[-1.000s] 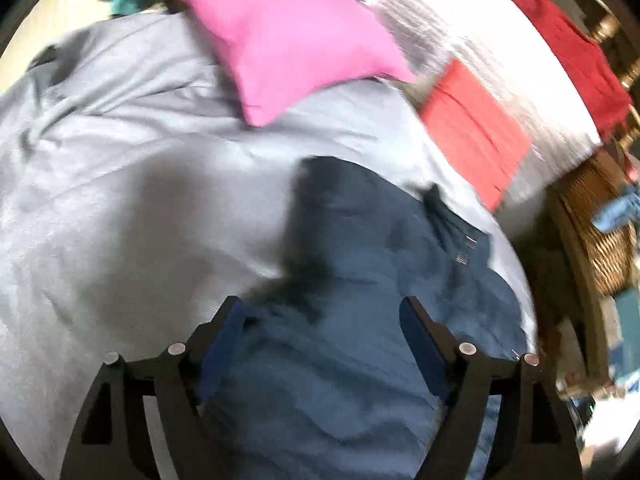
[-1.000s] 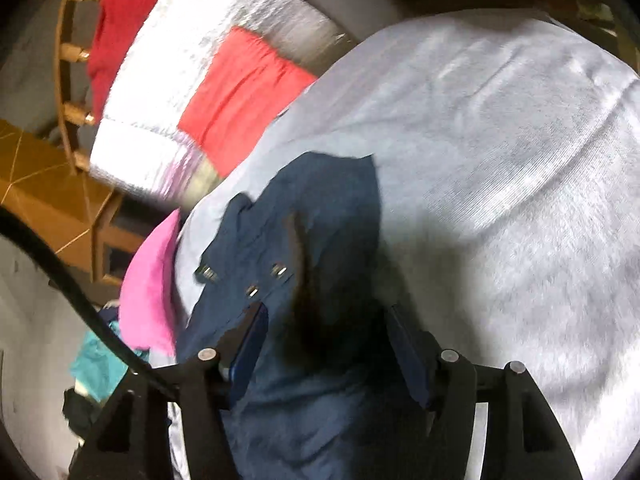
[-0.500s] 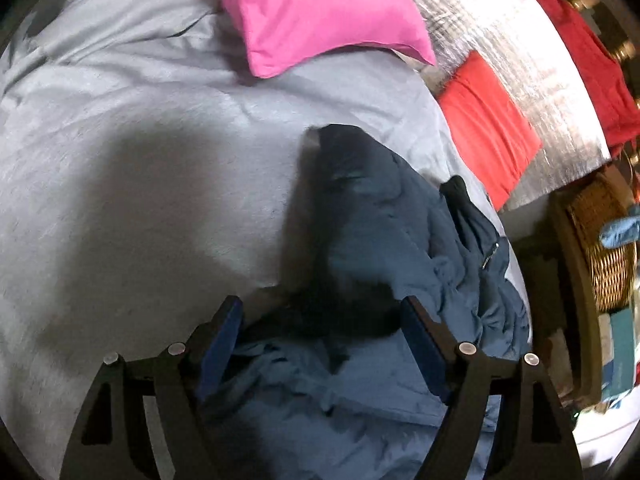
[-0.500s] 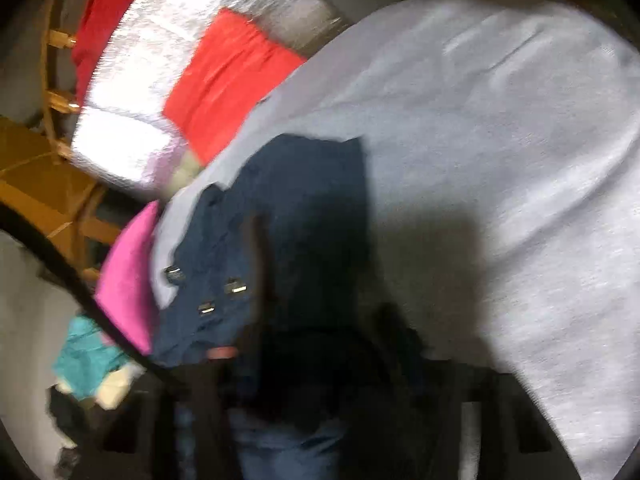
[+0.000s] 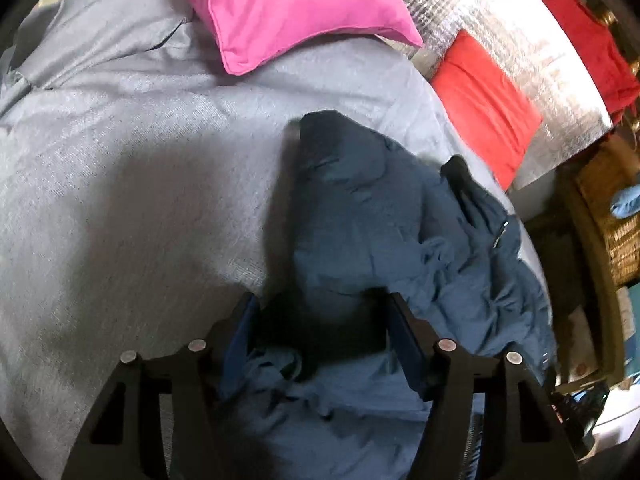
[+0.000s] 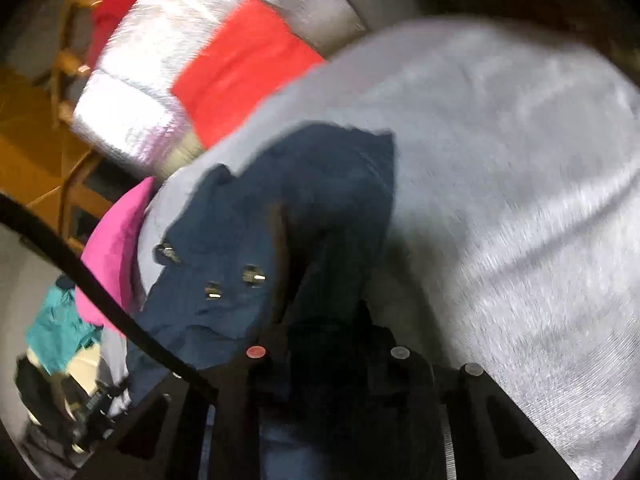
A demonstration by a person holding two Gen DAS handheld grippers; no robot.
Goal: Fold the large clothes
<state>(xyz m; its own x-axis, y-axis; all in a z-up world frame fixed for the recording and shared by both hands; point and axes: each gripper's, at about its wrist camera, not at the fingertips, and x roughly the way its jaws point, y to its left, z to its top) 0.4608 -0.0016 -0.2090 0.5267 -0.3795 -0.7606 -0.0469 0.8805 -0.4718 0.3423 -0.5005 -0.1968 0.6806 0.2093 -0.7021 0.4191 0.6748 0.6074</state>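
Left gripper point(image 5: 320, 320): tilted steeply down over the near part of the dark blue garment point(image 5: 384, 224). Its jaws are closing, with a bunched fold of the cloth between them. The blue pads point(image 5: 404, 340) stand on either side of that fold; no firm pinch on it is visible, so the gripper reads as not yet clamped.

Right gripper point(image 6: 324, 344): also angled down — it sits low on the same garment point(image 6: 304, 200). Its jaws are closing and stand narrow. The view here is dark and blurred, and the fingertips are lost in shadow against the cloth, so whether the pads press on it cannot be told.

Garment: it lies crumpled on the grey bedcover point(image 5: 120, 160), toward the edge of the bed. One flatter part reaches away from the grippers; rumpled folds pile on the edge side. Small metal snaps point(image 6: 252, 274) show on it in the right view.

Surroundings: a pink pillow point(image 5: 288, 8) rests on the bedcover beyond the garment. A red pillow point(image 5: 484, 100) lies against a silver cushion point(image 5: 500, 32). A wicker basket point(image 5: 616, 224) stands off the bed's edge. A black cable point(image 6: 100, 284) crosses the right view.
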